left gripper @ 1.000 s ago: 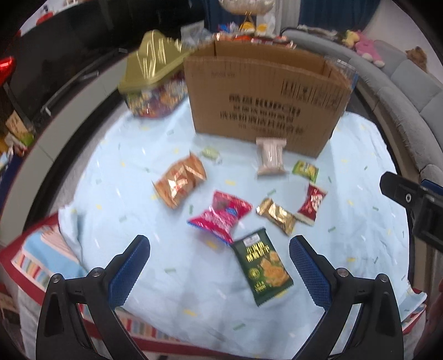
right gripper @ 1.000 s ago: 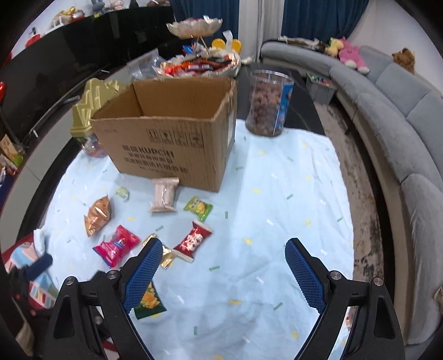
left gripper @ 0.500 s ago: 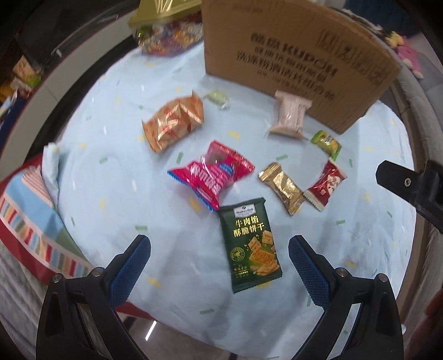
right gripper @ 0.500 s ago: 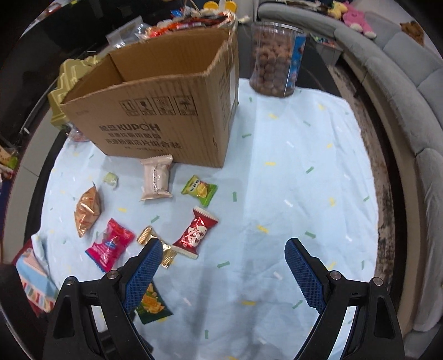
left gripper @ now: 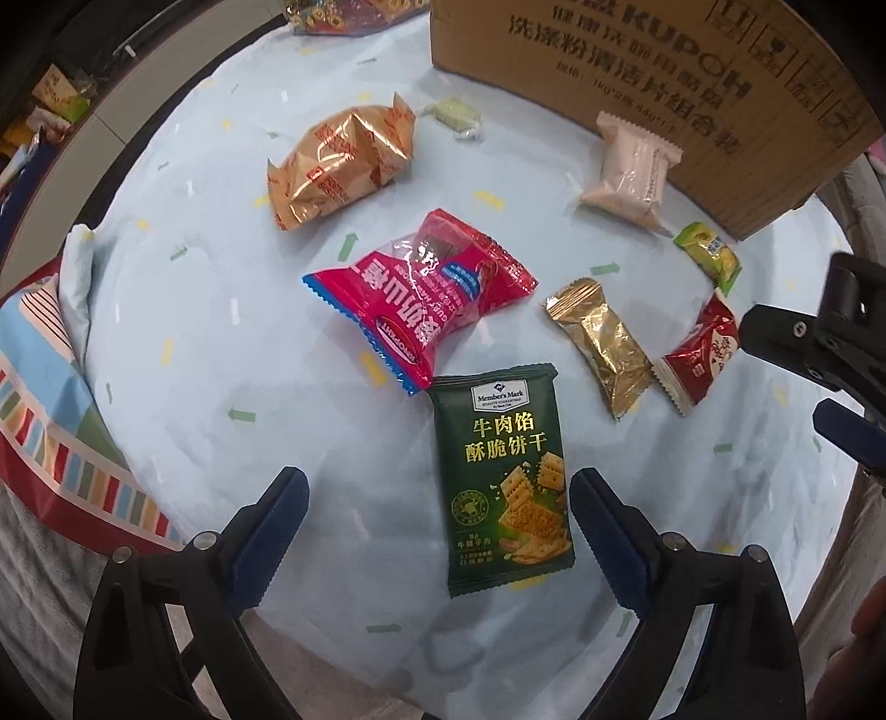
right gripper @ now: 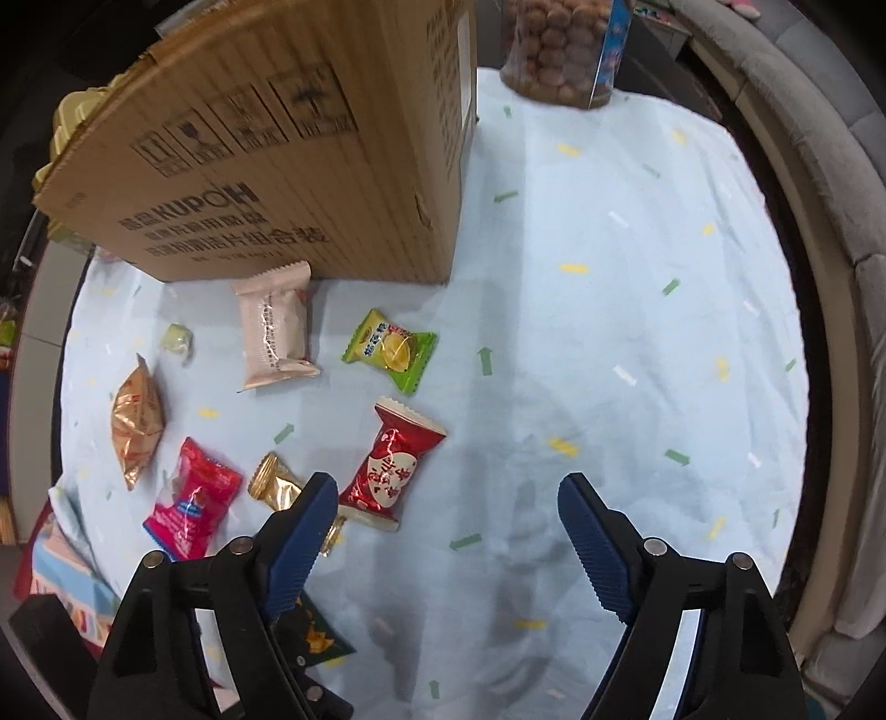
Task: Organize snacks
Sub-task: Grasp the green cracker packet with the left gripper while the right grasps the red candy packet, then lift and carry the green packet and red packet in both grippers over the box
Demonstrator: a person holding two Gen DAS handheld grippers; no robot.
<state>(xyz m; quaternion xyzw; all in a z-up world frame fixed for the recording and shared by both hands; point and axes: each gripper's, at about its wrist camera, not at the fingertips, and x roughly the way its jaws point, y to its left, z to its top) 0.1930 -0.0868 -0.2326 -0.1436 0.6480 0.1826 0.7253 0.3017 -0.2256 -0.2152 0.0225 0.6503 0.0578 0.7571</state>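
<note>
Green cracker packet (left gripper: 506, 479) between left claw (left gripper: 440, 529) fingers

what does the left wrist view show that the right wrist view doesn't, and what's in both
Only the left wrist view: the full front of the green cracker packet, between the open, closing left gripper.
Only the right wrist view: the jar of round snacks beside the box.
Both: the cardboard box, pink packet, red candy and gold bar.
</note>
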